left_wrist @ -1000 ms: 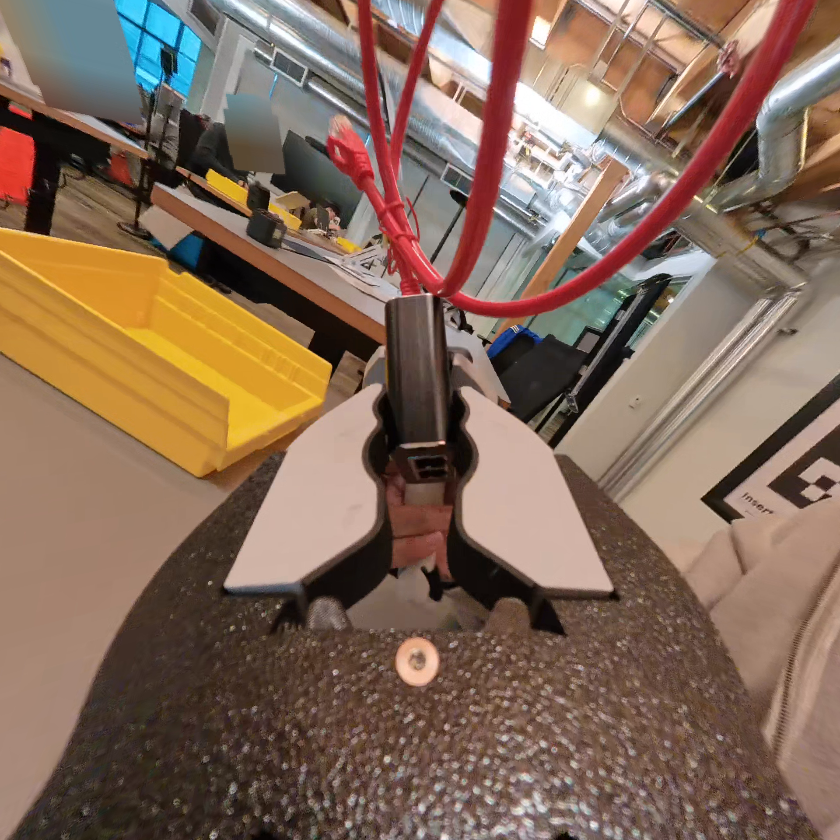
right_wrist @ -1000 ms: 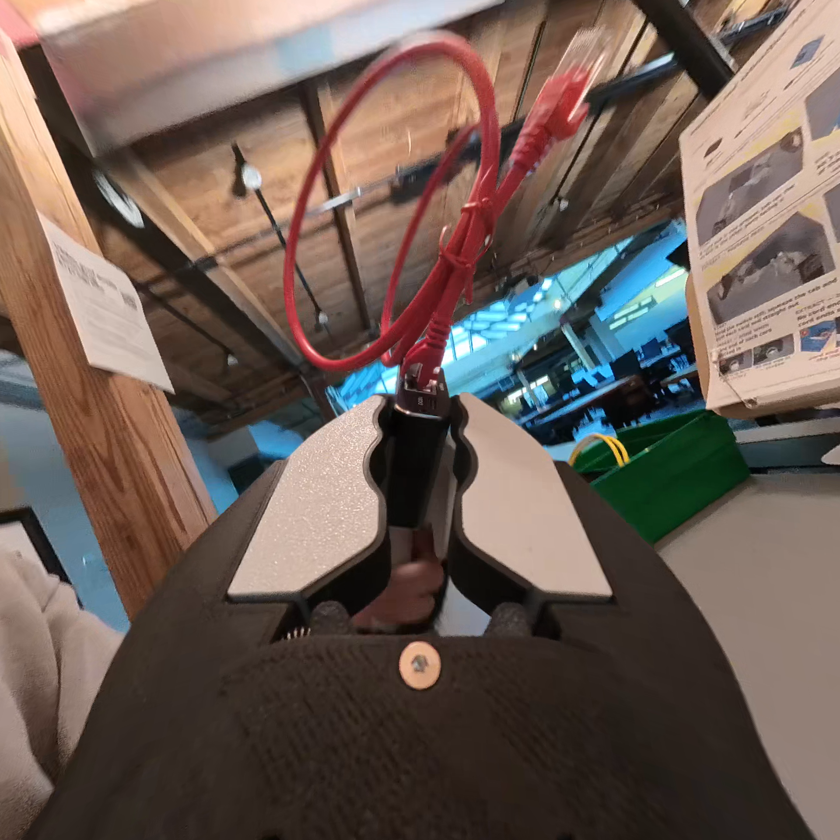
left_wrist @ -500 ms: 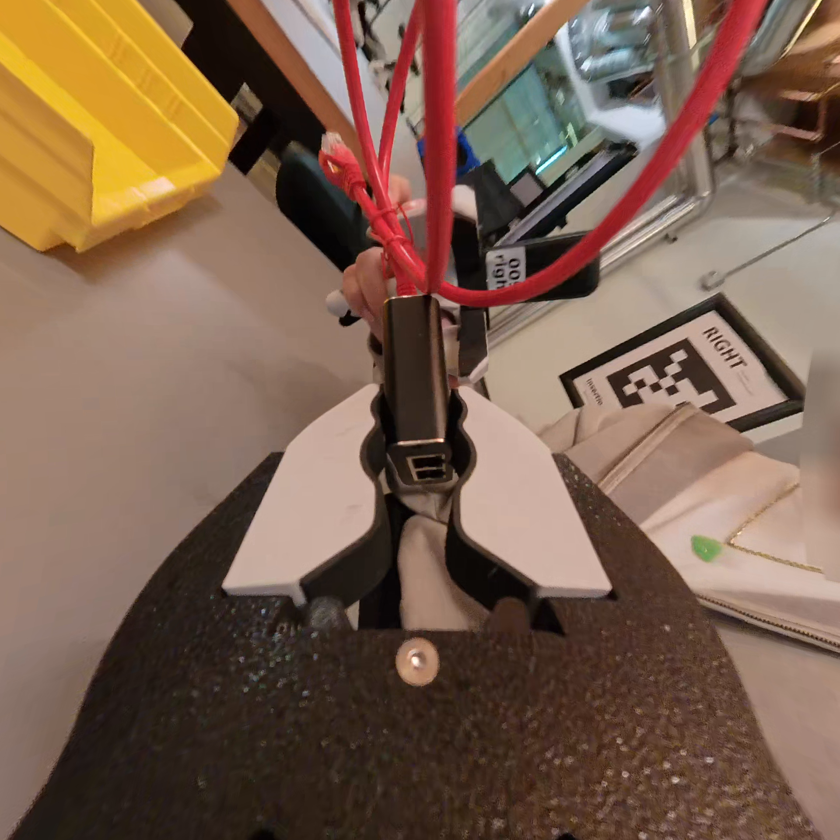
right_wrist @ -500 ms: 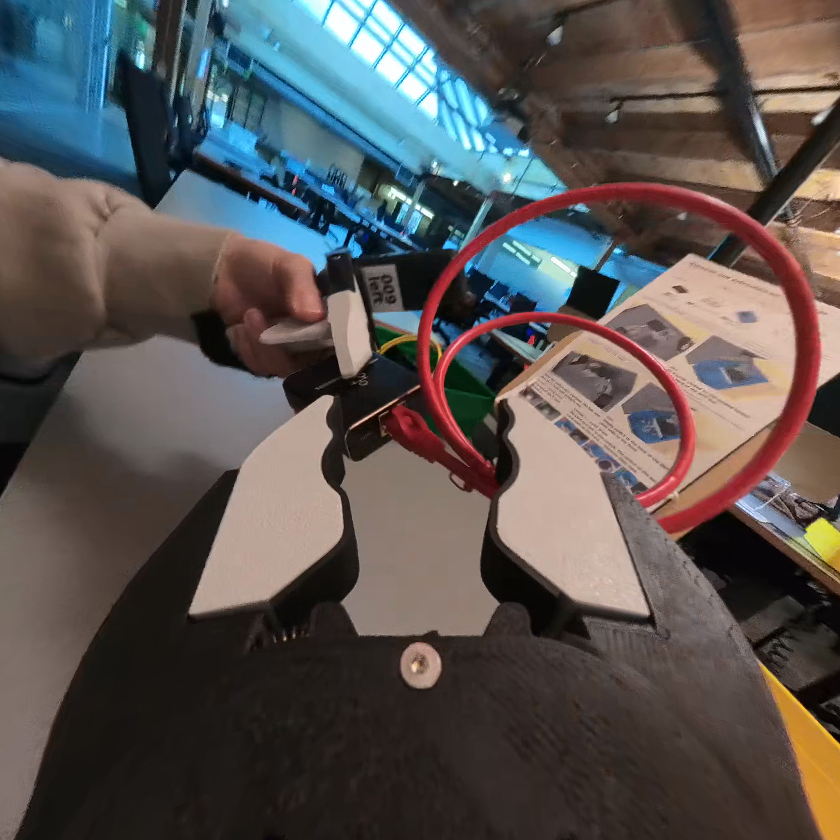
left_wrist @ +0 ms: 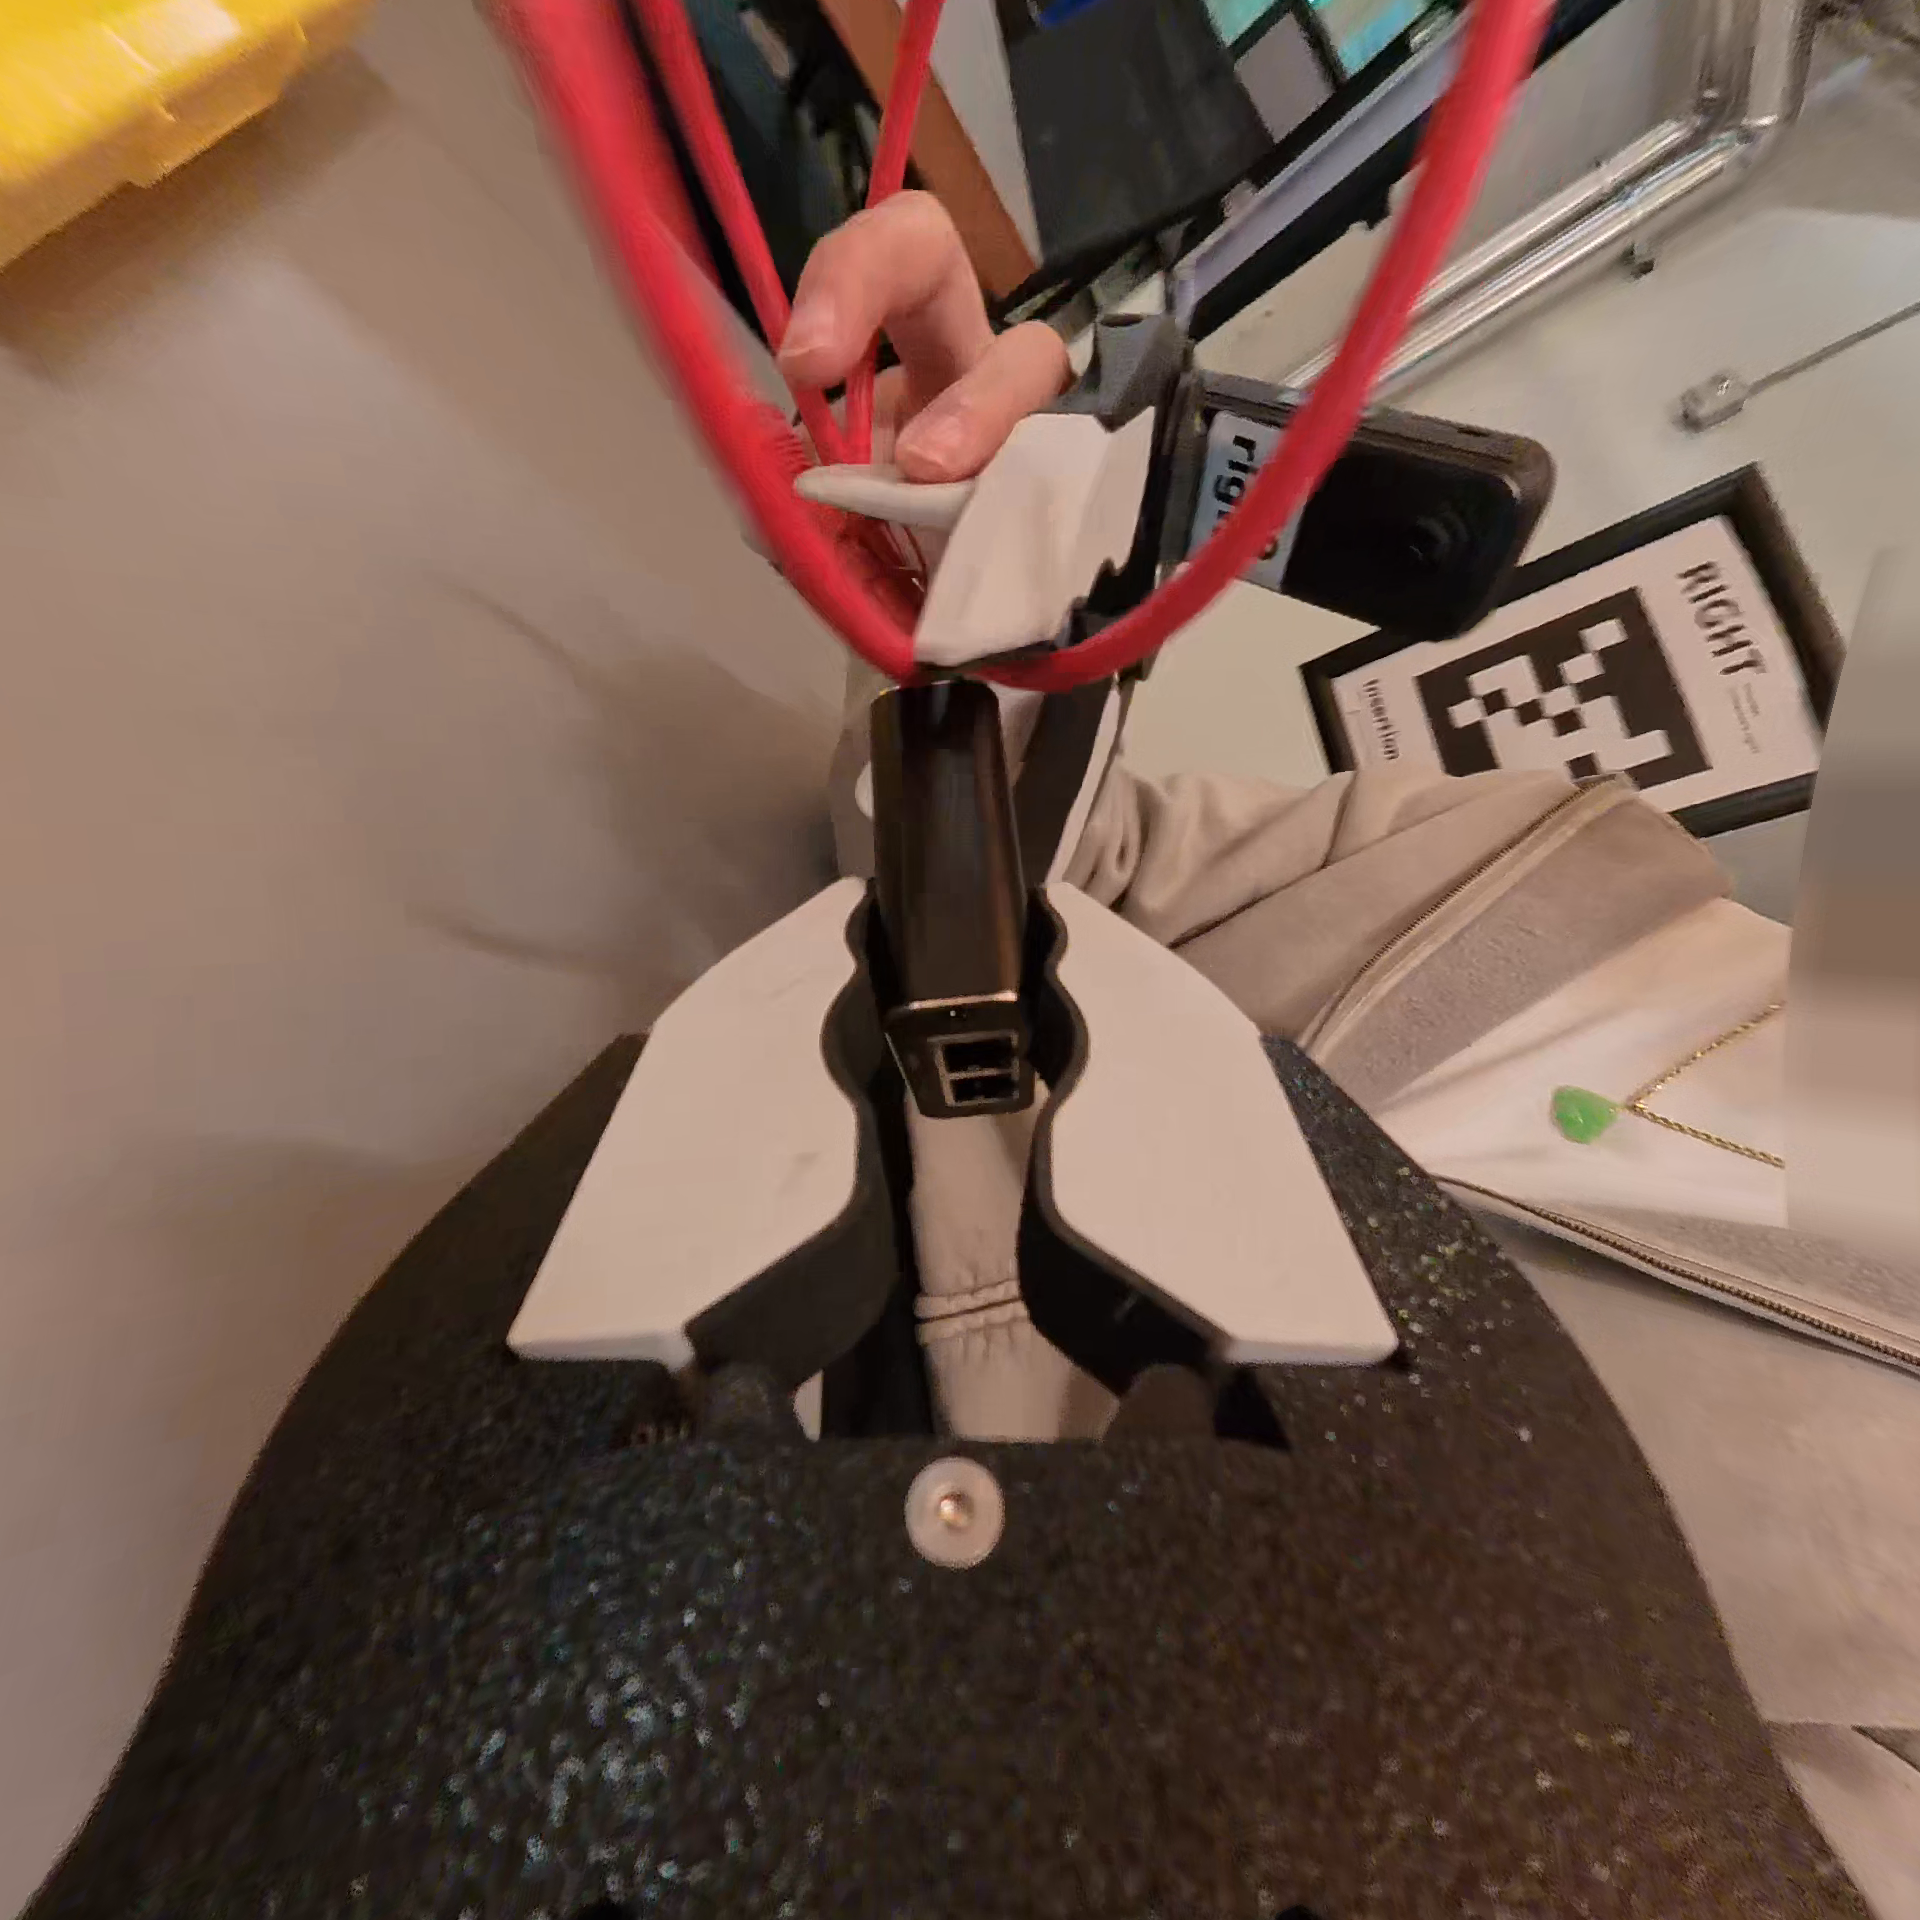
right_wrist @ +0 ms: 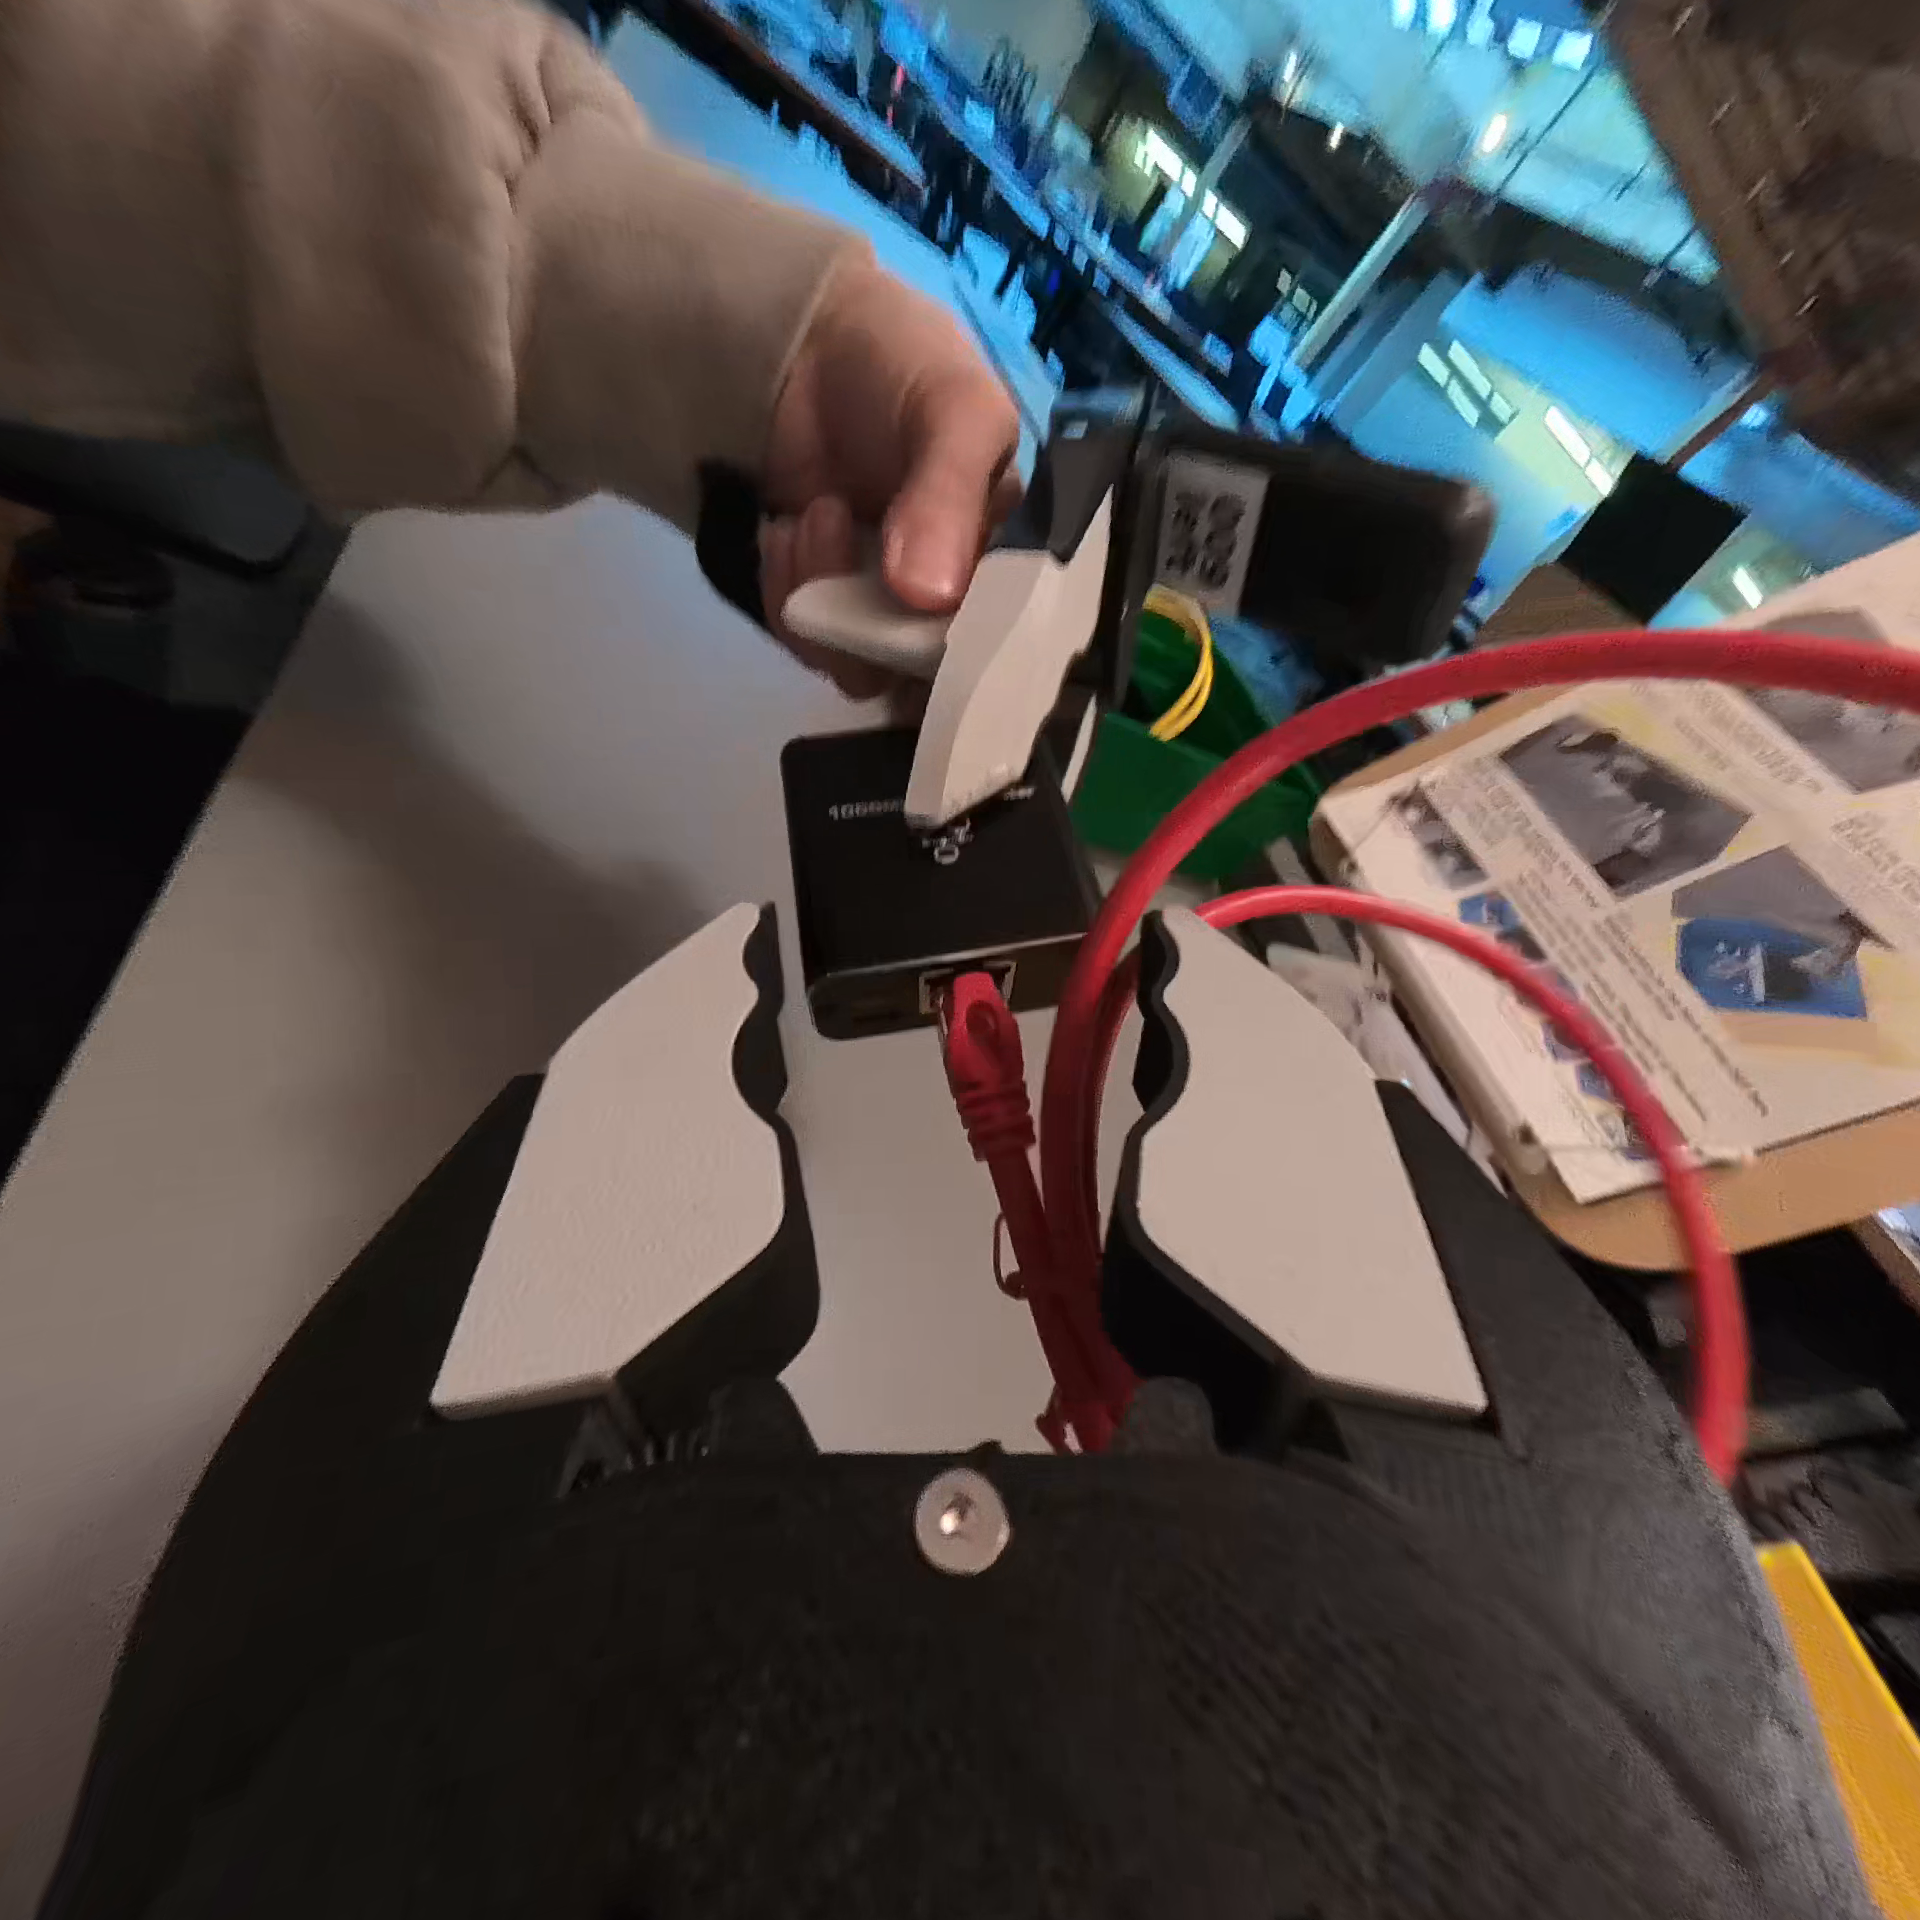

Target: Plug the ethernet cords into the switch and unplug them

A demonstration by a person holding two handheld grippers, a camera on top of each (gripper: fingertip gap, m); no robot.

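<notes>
Overhead, one black switch (left_wrist: 940, 883) sits clamped between the closed jaws of the left gripper (left_wrist: 951, 935), held above the bench (left_wrist: 312, 675). One red ethernet cord (right_wrist: 987, 1081) is plugged into it, trailing between the wide-open, empty right gripper (right_wrist: 956, 997).

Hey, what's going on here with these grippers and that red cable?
A person is working two handheld grippers. The left gripper is clamped on a small black switch. A red ethernet cord is plugged into the switch's port. The right gripper is open, its fingers either side of the plug, gripping nothing.
</notes>
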